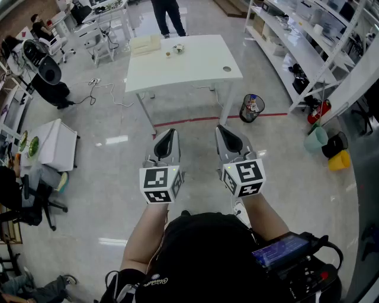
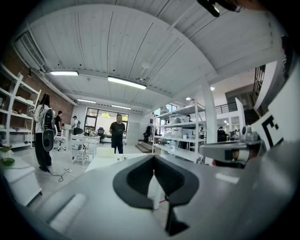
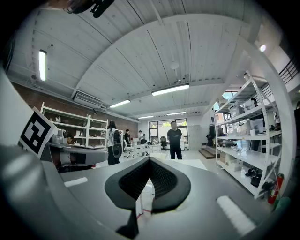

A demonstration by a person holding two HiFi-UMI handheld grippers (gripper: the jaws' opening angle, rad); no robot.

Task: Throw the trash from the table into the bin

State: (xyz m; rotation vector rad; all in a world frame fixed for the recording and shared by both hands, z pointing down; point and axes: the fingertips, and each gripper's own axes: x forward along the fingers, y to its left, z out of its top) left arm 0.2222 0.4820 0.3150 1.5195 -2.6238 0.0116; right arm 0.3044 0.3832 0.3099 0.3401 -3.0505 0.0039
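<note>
Most of the head view is pale, glossy floor (image 1: pixel 106 177), crossed by a thin red line (image 1: pixel 189 122) that runs under the near edge of a white bench (image 1: pixel 195 68). Long white shelving (image 1: pixel 308 47) lines the right side of the room, and a person in dark clothes (image 1: pixel 167 13) stands just beyond the far edge of the bench. Nearer the camera, well short of the bench, the person wearing the camera holds both tools out side by side and about level, aimed toward it. The left tool (image 1: pixel 167 137) has its jaws pressed together with nothing between them, as the left gripper view shows (image 2: pixel 153 180). The right tool (image 1: pixel 225 134) is likewise fully closed and empty in the right gripper view (image 3: pixel 147 176). A black mesh bin (image 1: pixel 252 108) stands on the floor just right of the bench's near right leg, close to the red line, with some colourful contents inside. On the far part of the bench top lies a flat beige box (image 1: pixel 145 44). Just right of it sits the trash (image 1: pixel 176 49), a few small pieces too small to make out, well apart from both tools and from the bin.
</note>
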